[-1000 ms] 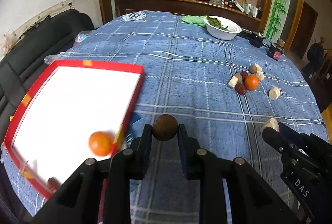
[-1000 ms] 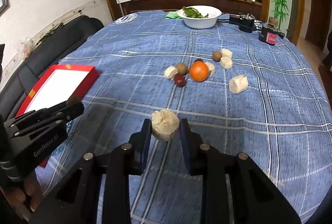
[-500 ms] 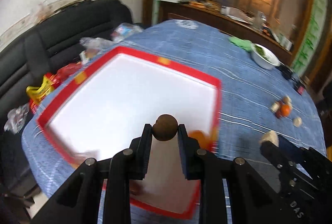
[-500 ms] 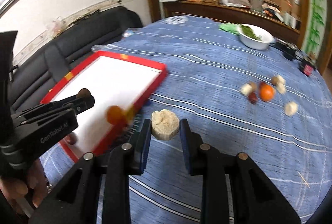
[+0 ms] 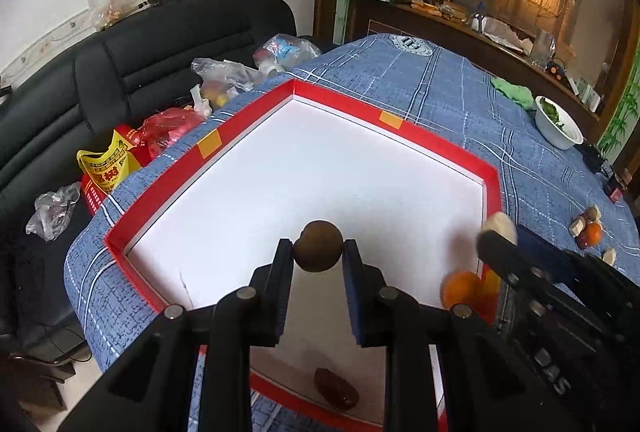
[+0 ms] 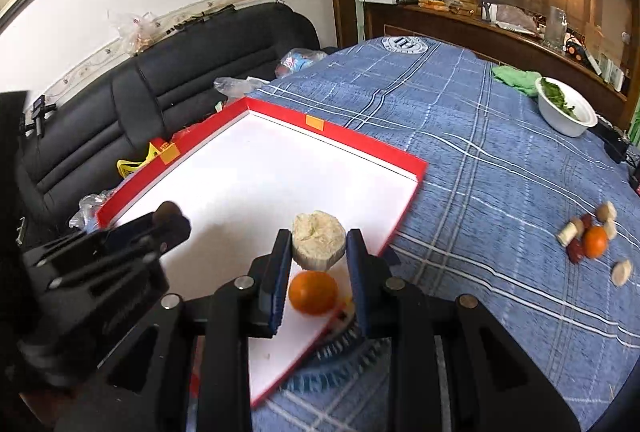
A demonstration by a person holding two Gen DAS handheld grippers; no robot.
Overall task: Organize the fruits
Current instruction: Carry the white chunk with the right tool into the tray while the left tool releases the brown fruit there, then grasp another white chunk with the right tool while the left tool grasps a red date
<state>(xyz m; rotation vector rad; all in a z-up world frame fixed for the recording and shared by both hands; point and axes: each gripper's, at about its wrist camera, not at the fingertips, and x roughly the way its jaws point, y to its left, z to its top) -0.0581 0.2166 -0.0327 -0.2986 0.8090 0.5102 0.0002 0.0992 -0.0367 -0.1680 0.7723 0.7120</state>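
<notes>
My left gripper [image 5: 319, 252] is shut on a round brown fruit [image 5: 319, 246] and holds it above the white floor of the red-rimmed tray [image 5: 352, 112]. My right gripper [image 6: 319, 252] is shut on a pale cream chunk [image 6: 318, 240] and holds it over the tray's right part [image 6: 360, 148]. An orange [image 6: 313, 292] lies in the tray under the right gripper; it also shows in the left wrist view [image 5: 462, 288]. A dark red date [image 5: 335, 394] lies in the tray's near corner. Each gripper shows in the other's view.
A pile of loose fruit with an orange [image 6: 595, 241] and pale chunks lies on the blue checked cloth at the right. A white bowl of greens [image 6: 566, 112] stands at the back. A black sofa [image 5: 140, 64] with plastic bags lies left of the table.
Both grippers have swung left from over the cloth to over the tray, each still holding its piece. The loose fruit pile now lies far to the right.
</notes>
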